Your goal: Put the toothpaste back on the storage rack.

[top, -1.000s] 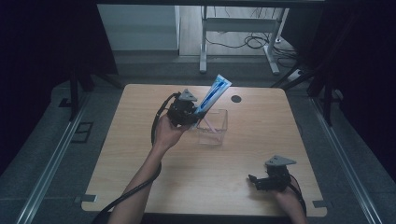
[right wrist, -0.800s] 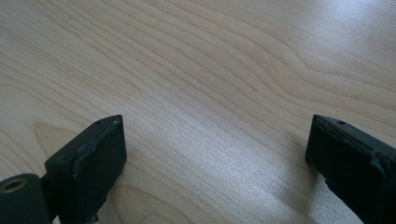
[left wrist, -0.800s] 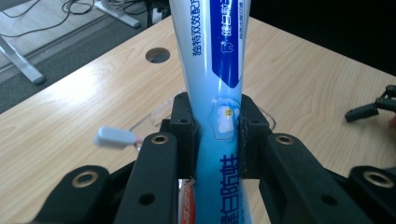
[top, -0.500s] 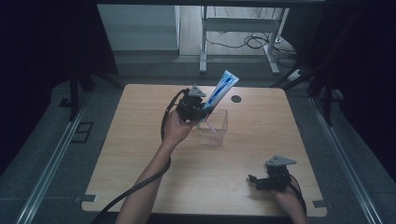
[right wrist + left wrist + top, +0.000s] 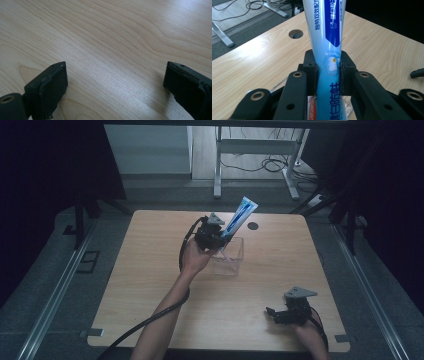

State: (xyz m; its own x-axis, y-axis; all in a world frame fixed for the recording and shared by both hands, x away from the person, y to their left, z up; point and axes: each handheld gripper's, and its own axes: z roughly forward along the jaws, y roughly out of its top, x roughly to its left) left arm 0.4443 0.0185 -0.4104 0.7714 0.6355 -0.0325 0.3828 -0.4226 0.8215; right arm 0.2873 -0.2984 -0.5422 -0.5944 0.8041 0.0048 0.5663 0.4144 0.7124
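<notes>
Presently, the left hand-held gripper [image 5: 220,237] is clamped on a blue and white toothpaste tube [image 5: 240,215], its two black pads pressing the tube's flanks from either side, as the left gripper view shows plainly [image 5: 327,72]. The tube [image 5: 325,37] stands tilted, its flat crimped end raised and leaning toward the far edge of the counter [image 5: 150,270]. The gripped section sits directly above a clear plastic container [image 5: 229,257], which rests on the counter a little beyond its centre, toward the far edge. The lower end of the tube is hidden behind the gripper body in the high view (whether it touches the container cannot be told). A round cable hole [image 5: 253,225] lies in the counter near the far edge, just beyond the container; it appears also in the left gripper view [image 5: 295,33] to the left of the tube.

The right hand-held gripper [image 5: 280,315] rests low near the right corner of the near edge, well apart from the container and tube. Its jaws stand apart, with bare wood grain between them in the right gripper view [image 5: 115,82]; nothing is held. A black cable [image 5: 150,320] trails from the left hand-held gripper along the forearm toward the near edge.
</notes>
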